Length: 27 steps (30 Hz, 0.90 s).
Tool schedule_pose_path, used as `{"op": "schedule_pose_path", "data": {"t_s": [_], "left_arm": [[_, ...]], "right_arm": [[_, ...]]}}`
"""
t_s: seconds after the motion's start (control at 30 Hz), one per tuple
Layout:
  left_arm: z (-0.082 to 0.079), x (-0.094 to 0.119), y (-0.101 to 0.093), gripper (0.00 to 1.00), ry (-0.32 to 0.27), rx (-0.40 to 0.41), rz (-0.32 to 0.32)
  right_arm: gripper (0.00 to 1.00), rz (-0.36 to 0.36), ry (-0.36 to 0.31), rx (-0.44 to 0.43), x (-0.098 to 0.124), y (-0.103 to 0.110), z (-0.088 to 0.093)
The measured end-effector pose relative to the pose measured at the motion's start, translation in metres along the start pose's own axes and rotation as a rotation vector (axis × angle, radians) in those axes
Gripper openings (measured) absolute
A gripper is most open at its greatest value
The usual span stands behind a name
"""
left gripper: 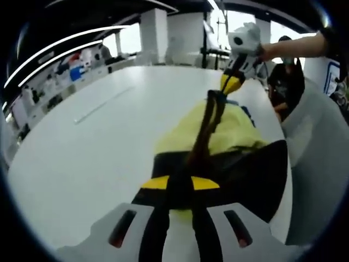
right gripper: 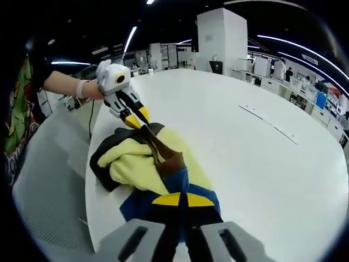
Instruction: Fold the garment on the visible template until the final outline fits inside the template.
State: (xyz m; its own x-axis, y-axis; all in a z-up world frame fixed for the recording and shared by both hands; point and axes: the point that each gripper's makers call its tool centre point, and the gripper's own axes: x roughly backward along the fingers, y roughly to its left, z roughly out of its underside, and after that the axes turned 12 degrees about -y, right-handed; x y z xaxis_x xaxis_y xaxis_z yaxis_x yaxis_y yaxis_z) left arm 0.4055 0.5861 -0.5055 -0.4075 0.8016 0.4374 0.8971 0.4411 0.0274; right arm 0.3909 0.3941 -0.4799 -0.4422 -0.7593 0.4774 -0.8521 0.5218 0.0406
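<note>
A yellow and black garment [left gripper: 229, 136] lies bunched on the white table [left gripper: 98, 153], stretched as a dark band between my two grippers. My left gripper [left gripper: 180, 183] is shut on its near dark edge. My right gripper [left gripper: 232, 84] pinches the far end, shut. In the right gripper view the garment [right gripper: 136, 161] is a heap of yellow, black and brown cloth. The right gripper [right gripper: 182, 199] is shut on it, and the left gripper [right gripper: 136, 120] holds the opposite end. A blue patch [right gripper: 139, 204] shows under the cloth; I cannot tell whether it is the template or part of the garment.
The table edge [right gripper: 90, 191] runs close beside the garment, with grey flooring beyond it. A thin line marking [left gripper: 103, 103] lies on the tabletop. A person [left gripper: 286, 82] sits past the far edge. Shelves and desks [left gripper: 65, 68] ring the room.
</note>
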Motion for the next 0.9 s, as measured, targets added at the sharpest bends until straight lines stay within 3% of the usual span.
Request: {"op": "schedule_pose_path", "data": {"t_s": [0.37, 0.73, 0.9], "left_arm": [[0.001, -0.007, -0.005, 0.1, 0.0, 0.0, 0.013], [-0.003, -0.014, -0.008, 0.0, -0.016, 0.002, 0.013], [-0.019, -0.006, -0.006, 0.0, -0.067, 0.044, -0.017]], "right_arm": [[0.0, 0.082, -0.134, 0.085, 0.018, -0.014, -0.034], [0.0, 0.105, -0.146, 0.076, 0.024, -0.014, -0.036], [0.0, 0.128, -0.169, 0.061, 0.031, -0.015, -0.043]]}}
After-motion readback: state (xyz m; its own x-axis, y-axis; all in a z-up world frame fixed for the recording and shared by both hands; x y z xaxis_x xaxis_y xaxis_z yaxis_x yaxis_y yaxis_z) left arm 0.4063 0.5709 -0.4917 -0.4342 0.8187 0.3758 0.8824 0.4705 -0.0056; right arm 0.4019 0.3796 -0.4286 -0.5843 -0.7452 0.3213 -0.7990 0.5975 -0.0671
